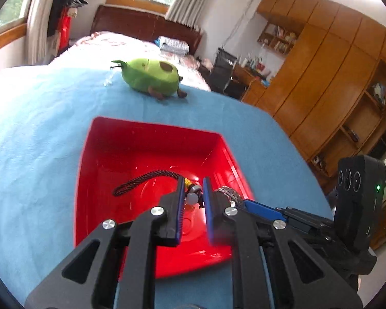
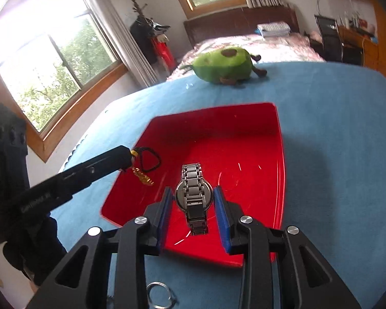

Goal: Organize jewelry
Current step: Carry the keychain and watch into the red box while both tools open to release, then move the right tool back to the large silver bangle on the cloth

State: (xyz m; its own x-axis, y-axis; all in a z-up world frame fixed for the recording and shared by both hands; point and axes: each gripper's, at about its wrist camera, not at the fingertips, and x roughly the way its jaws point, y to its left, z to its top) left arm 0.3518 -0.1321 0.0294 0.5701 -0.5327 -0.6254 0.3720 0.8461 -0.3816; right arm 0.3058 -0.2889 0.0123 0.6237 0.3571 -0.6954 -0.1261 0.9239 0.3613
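Gripping a silver watch (image 2: 194, 198), the right gripper (image 2: 193, 200) hovers over the red tray (image 2: 257, 139); left gripper (image 1: 193, 193) fingers pinch a charm cord (image 1: 144, 177); any lettering unreadable.

Faint pale lettering is seen on the side of the left gripper (image 2: 127, 158) arm in the right wrist view; it is too blurred to be read. No other text, label, brand or number is made out in either view.

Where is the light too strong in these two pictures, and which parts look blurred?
Right wrist view: the left window is blown out white. Left wrist view: the red tray glows oversaturated, and the left gripper looks soft. Both views bend the room at the edges.
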